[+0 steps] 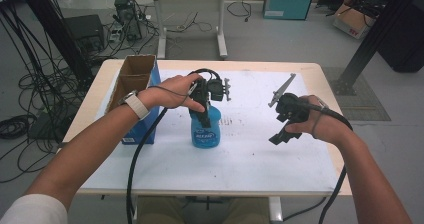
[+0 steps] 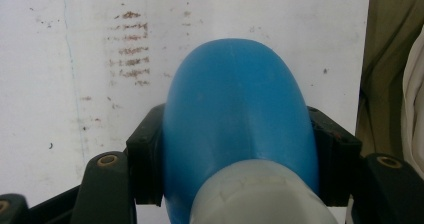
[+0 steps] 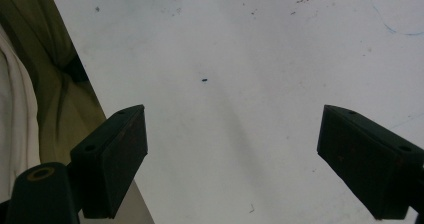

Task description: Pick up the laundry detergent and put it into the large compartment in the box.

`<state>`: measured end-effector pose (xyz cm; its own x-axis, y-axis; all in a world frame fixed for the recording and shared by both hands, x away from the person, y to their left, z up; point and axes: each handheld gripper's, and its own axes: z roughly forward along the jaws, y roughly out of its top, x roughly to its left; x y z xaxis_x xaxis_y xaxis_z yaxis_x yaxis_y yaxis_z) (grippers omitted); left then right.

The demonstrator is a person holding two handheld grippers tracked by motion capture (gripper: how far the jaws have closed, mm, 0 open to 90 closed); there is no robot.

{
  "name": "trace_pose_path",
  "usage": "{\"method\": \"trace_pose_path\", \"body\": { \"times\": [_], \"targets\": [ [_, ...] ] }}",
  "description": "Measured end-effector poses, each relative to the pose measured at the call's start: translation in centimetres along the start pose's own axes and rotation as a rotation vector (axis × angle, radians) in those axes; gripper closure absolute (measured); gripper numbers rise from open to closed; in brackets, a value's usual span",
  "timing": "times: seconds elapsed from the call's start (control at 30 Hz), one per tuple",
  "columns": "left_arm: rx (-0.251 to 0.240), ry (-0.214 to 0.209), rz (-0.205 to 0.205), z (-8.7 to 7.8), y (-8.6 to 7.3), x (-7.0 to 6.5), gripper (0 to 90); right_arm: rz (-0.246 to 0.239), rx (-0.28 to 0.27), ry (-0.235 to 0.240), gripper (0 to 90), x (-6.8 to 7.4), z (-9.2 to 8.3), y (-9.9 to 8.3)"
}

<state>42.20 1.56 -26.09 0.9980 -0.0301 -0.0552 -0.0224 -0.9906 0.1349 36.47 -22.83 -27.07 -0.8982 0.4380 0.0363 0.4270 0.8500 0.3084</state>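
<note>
A blue plastic bottle (image 1: pixel 205 127) with a pale cap stands upright near the middle of the white sheet. My left gripper (image 1: pixel 202 109) comes down on it from above, and in the left gripper view both black jaws press against the sides of the bottle (image 2: pixel 235 119), just below its whitish cap (image 2: pixel 260 196). My right gripper (image 1: pixel 281 134) hangs above the right half of the sheet, apart from the bottle. In the right gripper view its jaws stand wide apart with nothing between them (image 3: pixel 232 159).
An open cardboard box with blue sides (image 1: pixel 134 91) stands at the table's left edge, close to my left forearm. The white sheet (image 1: pixel 250 159) covers most of the wooden table top. Beyond the table lie cables, a desk and a black frame post.
</note>
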Motion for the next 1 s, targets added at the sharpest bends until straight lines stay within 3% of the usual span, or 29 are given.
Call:
{"method": "trace_pose_path", "body": {
  "times": [1.0],
  "targets": [
    [0.004,0.005,-0.002,-0.04,-0.11,-0.1,37.4,0.001,0.009,-0.001,12.7,-0.02,-0.03,-0.12]
  ]
}}
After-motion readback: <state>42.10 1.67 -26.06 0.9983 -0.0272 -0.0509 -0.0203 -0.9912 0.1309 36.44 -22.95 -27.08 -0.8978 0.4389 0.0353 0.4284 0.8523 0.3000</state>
